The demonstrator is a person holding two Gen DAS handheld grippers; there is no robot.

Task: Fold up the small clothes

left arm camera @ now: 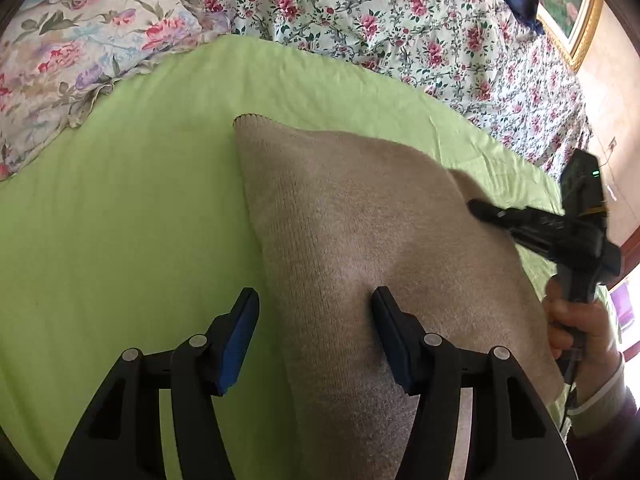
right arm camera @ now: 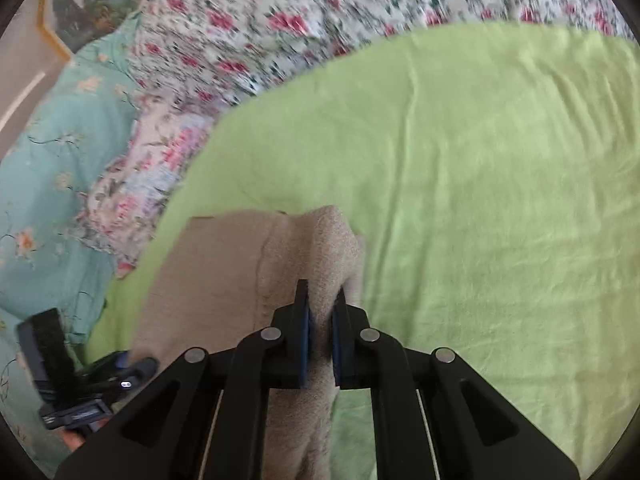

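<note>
While spread flat over the lime-green sheet (left arm camera: 140,200) of the bed, lay as a beige knit garment (left arm camera: 360,220) beneath both tools, near a floral pillow (left arm camera: 60,60) and a rose-print quilt (left arm camera: 400,20). Left tool (left arm camera: 316,300): held wide open, one finger (left arm camera: 240,332) over bare sheet, the other over the knit, nothing between. Right tool (right arm camera: 320,312): clamped on a raised fold at the garment's edge.
</note>
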